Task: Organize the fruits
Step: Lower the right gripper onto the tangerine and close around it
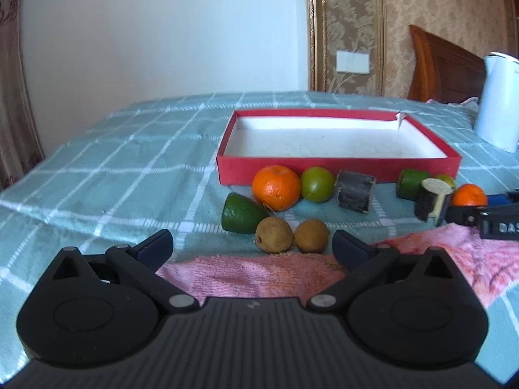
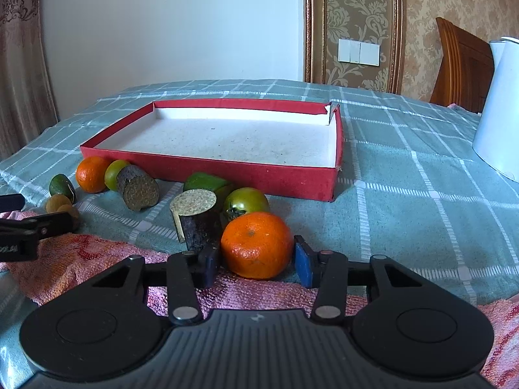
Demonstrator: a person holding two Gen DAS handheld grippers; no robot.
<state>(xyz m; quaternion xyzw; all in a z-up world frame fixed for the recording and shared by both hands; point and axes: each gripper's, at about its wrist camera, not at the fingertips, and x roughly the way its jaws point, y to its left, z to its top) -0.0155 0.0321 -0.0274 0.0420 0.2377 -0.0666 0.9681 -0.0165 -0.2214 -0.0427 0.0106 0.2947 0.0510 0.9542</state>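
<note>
An empty red box (image 1: 337, 171) (image 2: 227, 170) with a white inside lies on the checked cloth. Fruits lie in a row before it. In the left wrist view: an orange (image 1: 276, 187), a green round fruit (image 1: 317, 184), a dark cane piece (image 1: 354, 192), a green half fruit (image 1: 242, 214) and two brown longans (image 1: 274, 235). My left gripper (image 1: 253, 247) is open, just short of the longans. My right gripper (image 2: 257, 265) is open around a second orange (image 2: 257, 245), pads either side, not clearly touching. A cut cane piece (image 2: 196, 216) and a green tomato (image 2: 246, 203) stand behind it.
A pink towel (image 1: 259, 275) (image 2: 97, 253) lies under both grippers. A white kettle (image 1: 499, 100) (image 2: 499, 110) stands at the right on the cloth. A wooden chair back (image 2: 460, 64) and a wall stand behind the table.
</note>
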